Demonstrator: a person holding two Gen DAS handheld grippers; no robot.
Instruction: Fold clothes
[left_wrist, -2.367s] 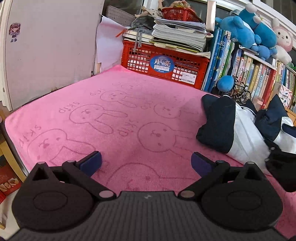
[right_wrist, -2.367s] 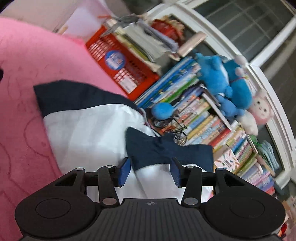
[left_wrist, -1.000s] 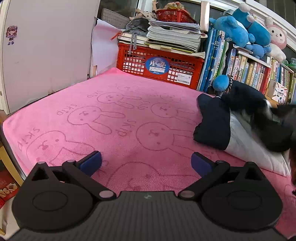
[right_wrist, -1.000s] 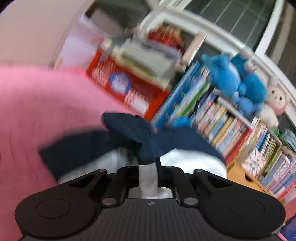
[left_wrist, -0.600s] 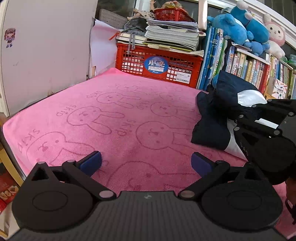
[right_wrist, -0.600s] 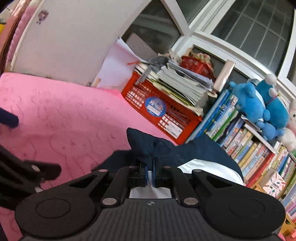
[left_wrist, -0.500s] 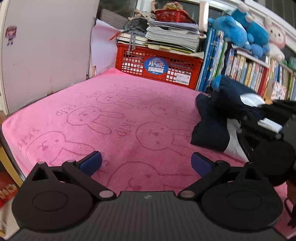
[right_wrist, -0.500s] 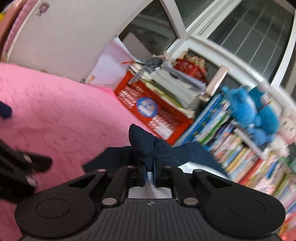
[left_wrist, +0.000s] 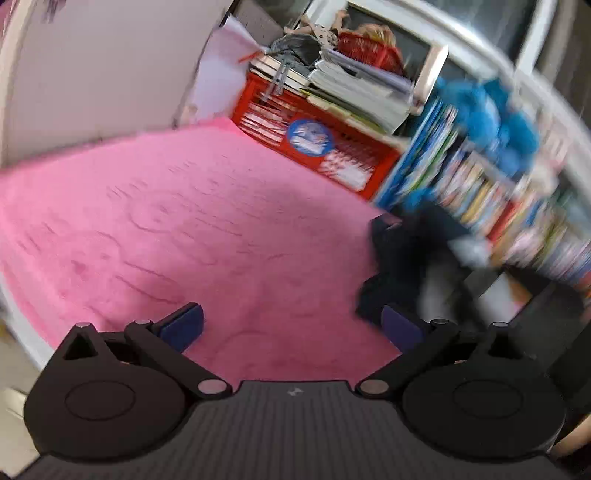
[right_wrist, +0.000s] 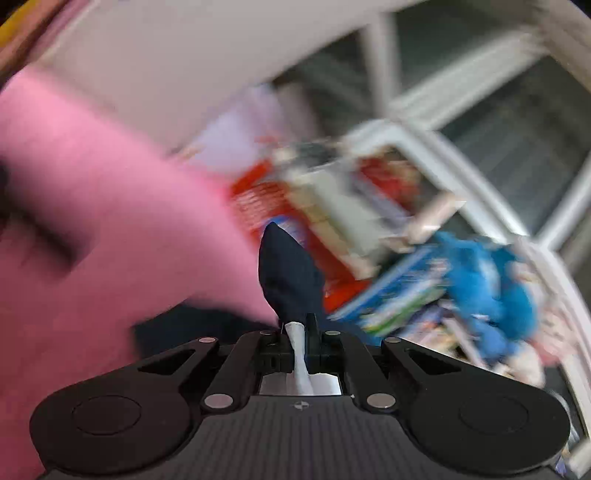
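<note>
A pink towel (left_wrist: 192, 221) covers the surface. Behind it a pale wall panel (left_wrist: 103, 66) stands on the left. A red crate (left_wrist: 314, 144) at the back carries stacked papers (left_wrist: 358, 88). A bookshelf (left_wrist: 498, 206), blurred, runs along the right, with blue plush toys (left_wrist: 491, 122) on top. White-framed windows (right_wrist: 480, 110) rise behind.

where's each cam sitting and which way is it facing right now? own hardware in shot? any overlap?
Left wrist: on the left gripper, facing across the pink towel toward the red crate; own open fingers show.
Right wrist: on the right gripper, tilted toward crate and window; own fingers shut on the navy-and-white garment.
Shared: towel, crate, garment, blue plush.
</note>
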